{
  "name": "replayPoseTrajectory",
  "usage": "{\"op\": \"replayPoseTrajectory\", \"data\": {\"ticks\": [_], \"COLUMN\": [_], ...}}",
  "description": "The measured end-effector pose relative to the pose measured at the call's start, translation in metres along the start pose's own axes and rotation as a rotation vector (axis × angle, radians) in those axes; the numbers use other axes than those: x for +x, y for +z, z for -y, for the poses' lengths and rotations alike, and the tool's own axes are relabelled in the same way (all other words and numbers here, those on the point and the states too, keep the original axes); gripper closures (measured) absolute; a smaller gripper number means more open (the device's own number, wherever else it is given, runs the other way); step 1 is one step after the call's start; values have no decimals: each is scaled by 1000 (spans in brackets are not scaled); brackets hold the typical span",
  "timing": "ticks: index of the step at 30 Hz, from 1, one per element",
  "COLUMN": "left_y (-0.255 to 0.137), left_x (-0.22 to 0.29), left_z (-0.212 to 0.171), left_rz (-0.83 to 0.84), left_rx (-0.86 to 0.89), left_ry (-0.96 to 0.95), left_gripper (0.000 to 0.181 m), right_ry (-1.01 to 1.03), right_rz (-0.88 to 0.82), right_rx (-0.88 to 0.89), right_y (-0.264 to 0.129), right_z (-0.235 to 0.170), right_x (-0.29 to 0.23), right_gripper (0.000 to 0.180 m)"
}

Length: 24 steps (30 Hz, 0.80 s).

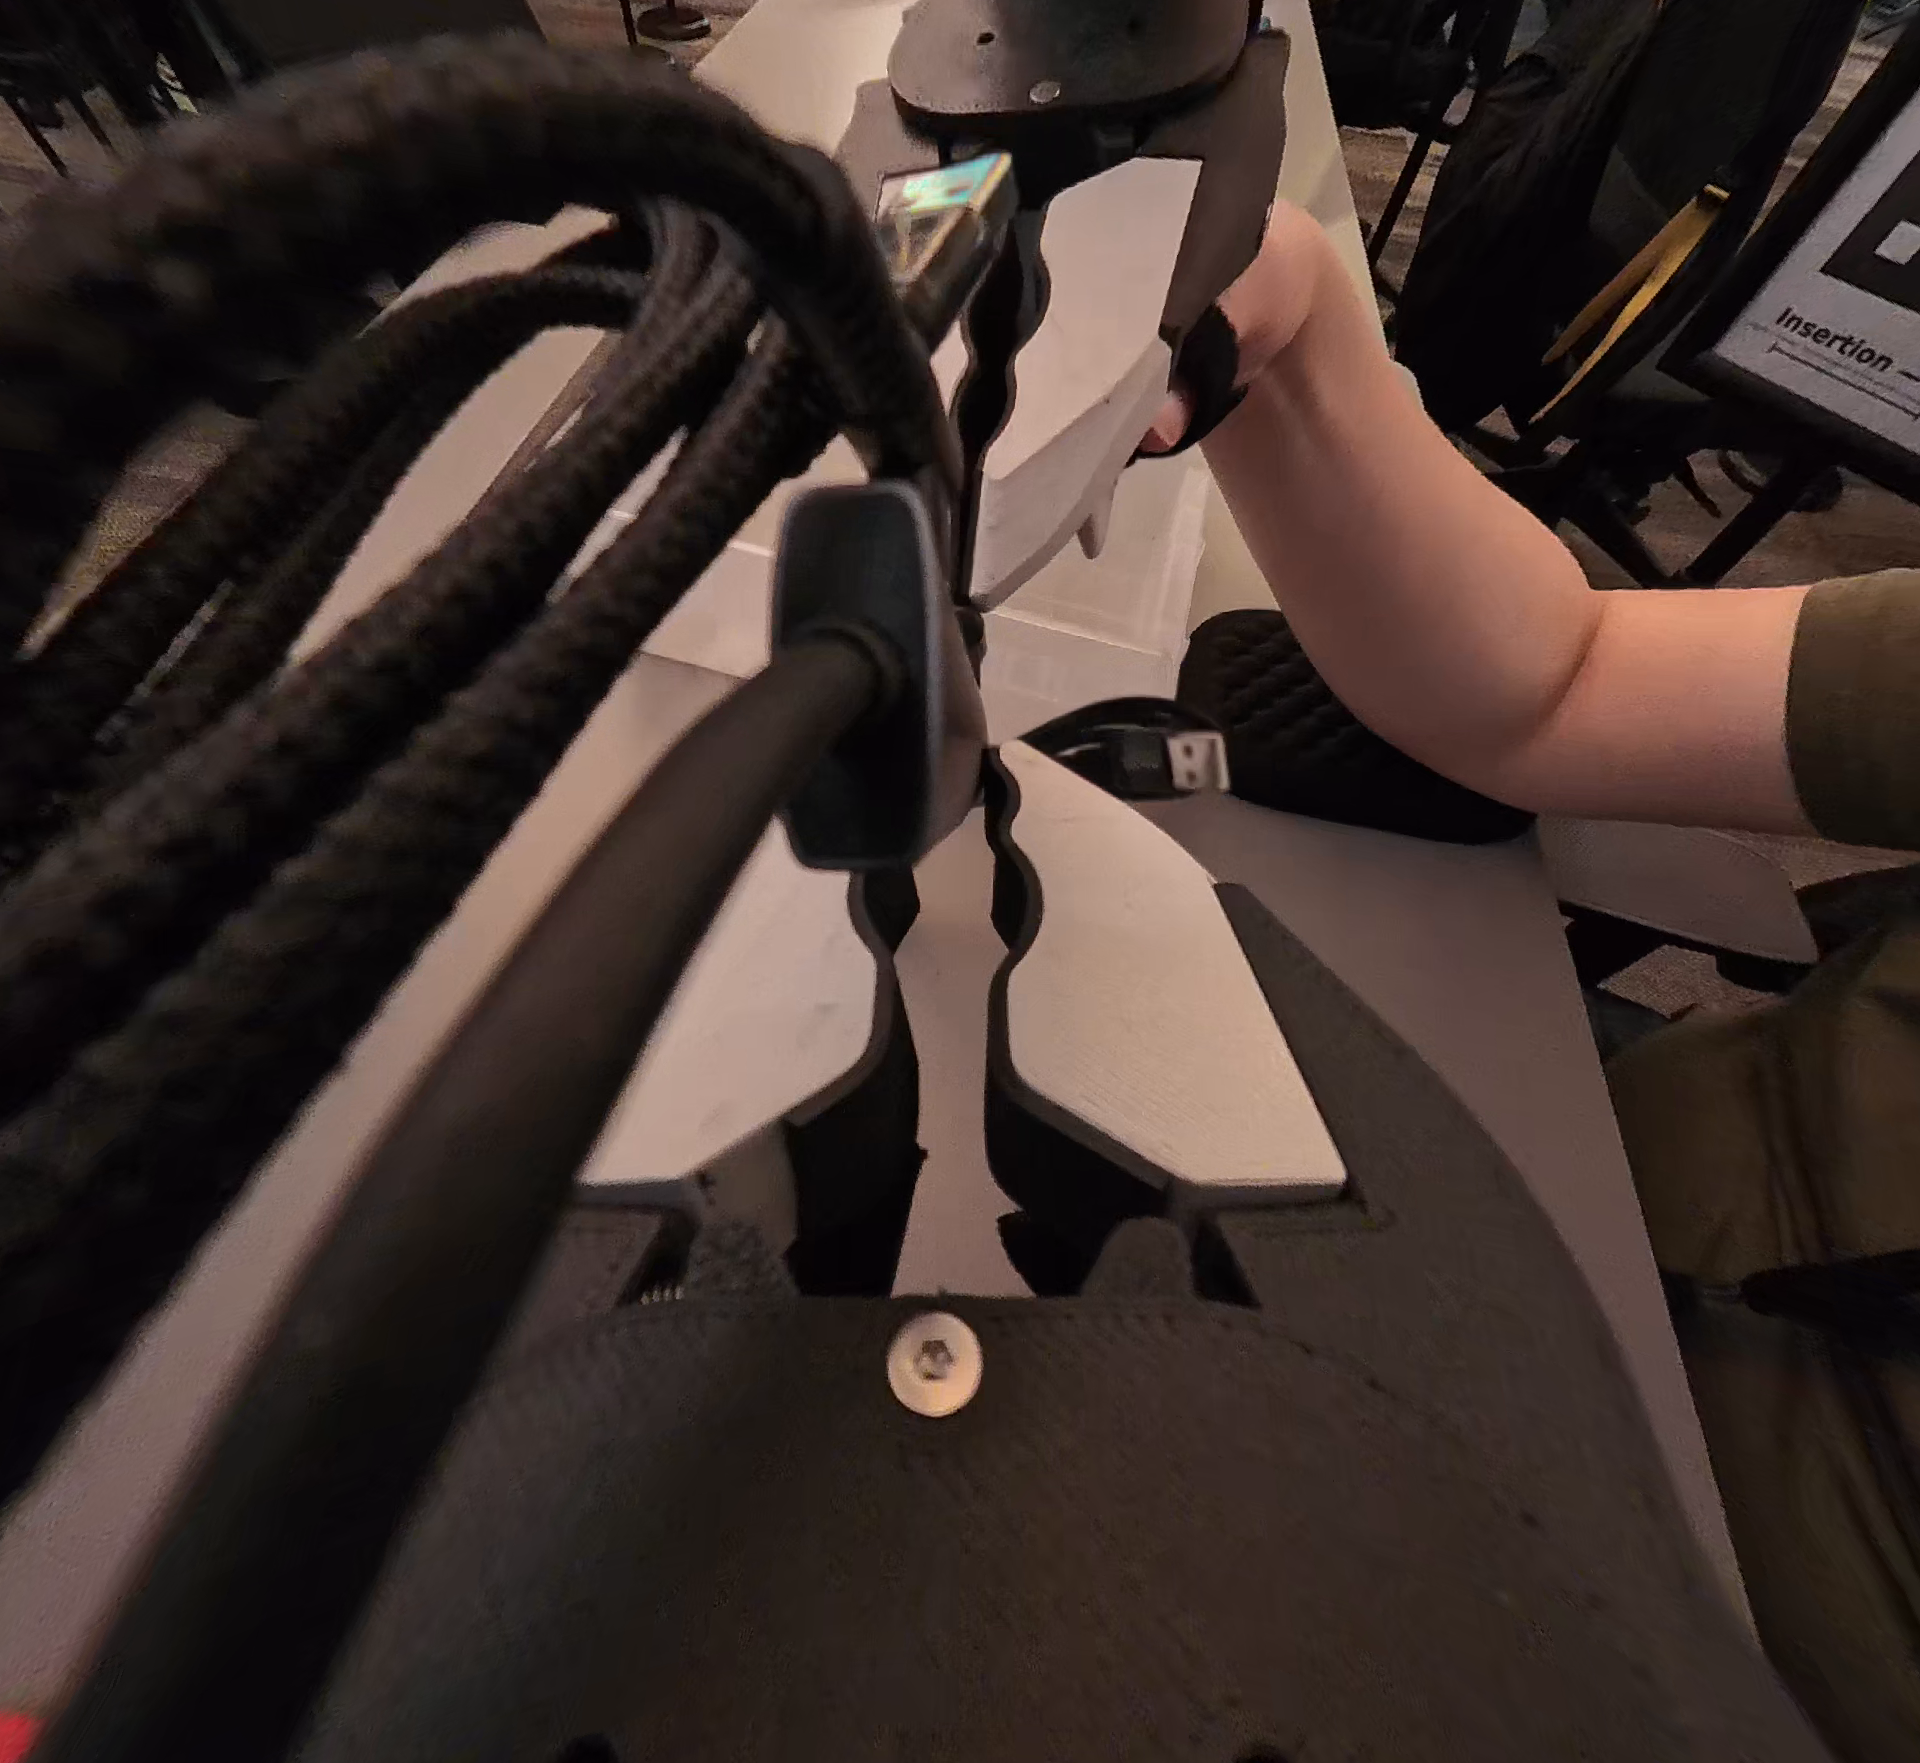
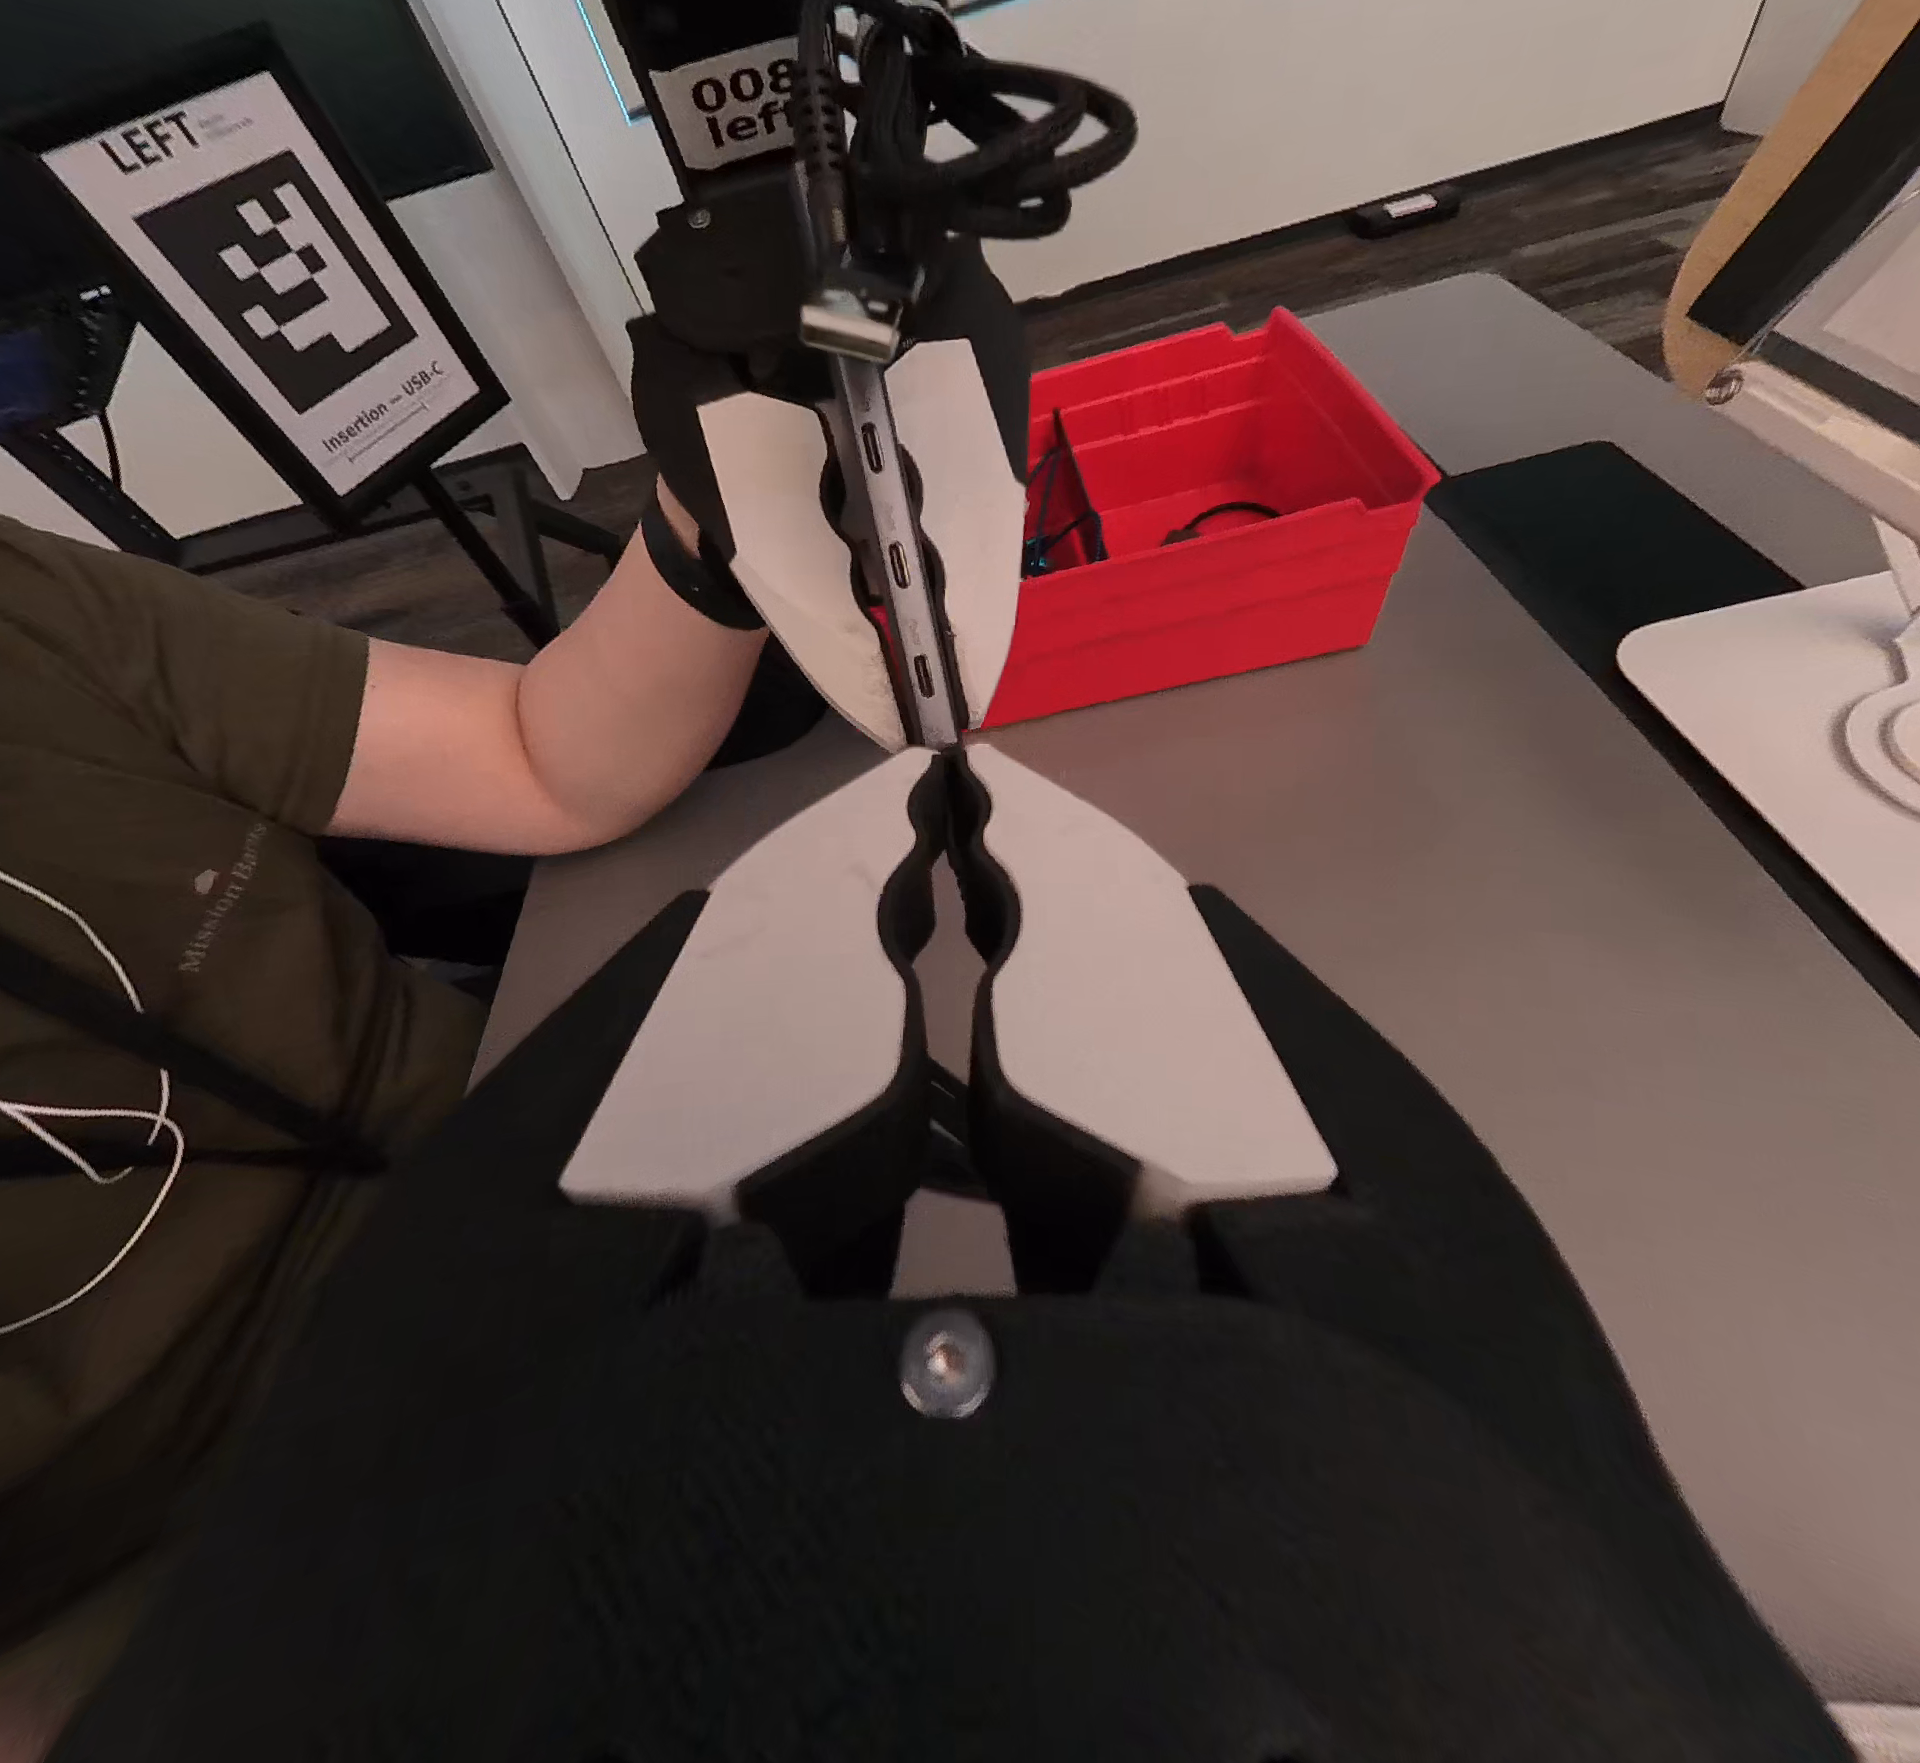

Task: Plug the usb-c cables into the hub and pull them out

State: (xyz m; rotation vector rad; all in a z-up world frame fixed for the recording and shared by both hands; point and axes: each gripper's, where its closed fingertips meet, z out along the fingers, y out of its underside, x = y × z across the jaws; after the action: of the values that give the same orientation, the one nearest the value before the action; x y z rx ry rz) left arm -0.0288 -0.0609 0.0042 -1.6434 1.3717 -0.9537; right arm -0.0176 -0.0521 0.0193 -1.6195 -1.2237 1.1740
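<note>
Clamping the slim grey hub (image 2: 896,560) edge-on, the left gripper (image 2: 920,726) has its fingers (image 2: 800,529) pressed on both flat faces above the surface (image 2: 1351,830). The hub's long axis runs along those fingers, ports facing the right gripper (image 2: 948,773), whose fingers (image 2: 790,965) are nearly closed on a thin black cable (image 2: 948,840).

A red bin (image 2: 1236,508) sits on the grey worktop (image 2: 1351,882). A sign on a stand (image 2: 270,279) is left of the bin, off the worktop.

Bare worktop (image 2: 1455,882) lies at centre right; a red bin (image 2: 1226,508) blocks the upper centre, cables (image 1: 364,487) crowd the left.
</note>
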Motion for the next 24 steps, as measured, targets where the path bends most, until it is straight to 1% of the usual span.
{"op": "replayPoseTrajectory", "data": {"ticks": [2, 4, 7, 11, 13, 15, 16, 18, 19, 21, 24], "left_y": [1, 0, 1, 1, 2, 4, 6, 9, 10, 12, 14], "left_x": [1, 0, -1, 0, 2, 5, 5, 6, 7, 9, 11], "left_z": [2, 3, -2, 0, 0, 0, -2, -5, -6, -7, -9], "left_rz": [-5, -2, 4, -4, -10, -24, -24, -28, -31, -34, -35], "left_rx": [10, 14, -9, 1, 1, -7, -16, -36, -43, -55, -74], "left_ry": [1, 0, -2, -2, 3, 3, 7, 13, 17, 25, 43], "left_gripper": [177, 177, 177, 177, 177, 177, 177, 177, 177, 177, 177], "right_ry": [3, 17, 27, 25, 4, -49, -79, -98, -89, -75, -52], "right_rz": [-18, 7, 4, 20, 0, -34, -24, 5, 14, 16, 49], "right_rx": [11, 24, -20, -6, -12, 60, 114, 184, 169, 127, 90], "right_y": [-5, -6, 0, -2, -3, -5, -5, 2, 8, 21, 34], "right_z": [2, 2, -4, -2, -1, 13, 22, 33, 32, 27, 20], "right_x": [3, 1, 3, 1, 1, 1, -4, -13, -15, -15, -16], "right_gripper": [180, 180, 179, 179, 180, 179, 179, 162, 158, 154, 154]}}
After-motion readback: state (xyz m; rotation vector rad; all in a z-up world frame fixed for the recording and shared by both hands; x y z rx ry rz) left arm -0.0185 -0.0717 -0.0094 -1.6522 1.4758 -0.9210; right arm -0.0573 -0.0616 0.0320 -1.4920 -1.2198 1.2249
